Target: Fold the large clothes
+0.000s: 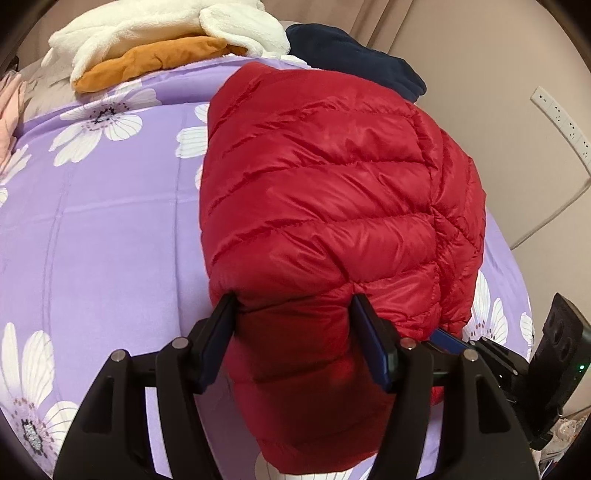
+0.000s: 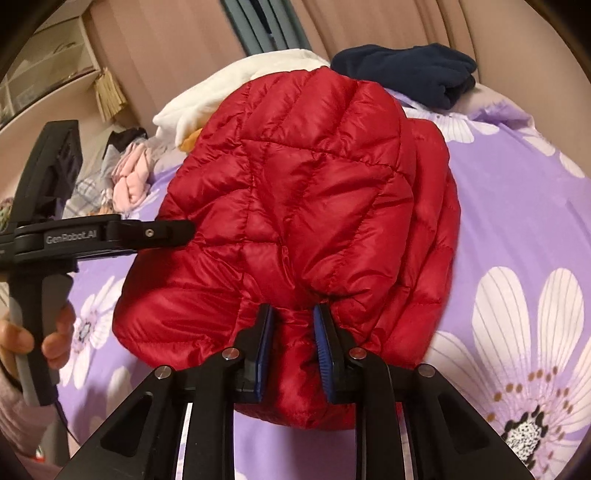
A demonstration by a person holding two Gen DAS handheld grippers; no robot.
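A red quilted down jacket (image 1: 325, 192) lies folded in a puffy bundle on the purple flowered bedspread (image 1: 103, 229). My left gripper (image 1: 291, 312) holds the bundle's thick near edge, and the fabric bulges between its pads. My right gripper (image 2: 293, 315) is shut on a narrow fold of the jacket (image 2: 303, 192) at another near edge, the cloth pinched between the blue pads. The right wrist view shows the left gripper's finger (image 2: 166, 232) against the jacket's left side, with a person's hand (image 2: 22, 339) on its handle. Part of the right gripper (image 1: 561, 336) shows at the right edge of the left wrist view.
At the far end of the bed lie a white fleece (image 1: 159, 29) on an orange garment (image 1: 147, 62), and a navy garment (image 1: 354, 55). Pink and plaid clothes (image 2: 129, 177) are piled at the left. A curtain and a wall with a socket strip (image 1: 561, 122) stand behind.
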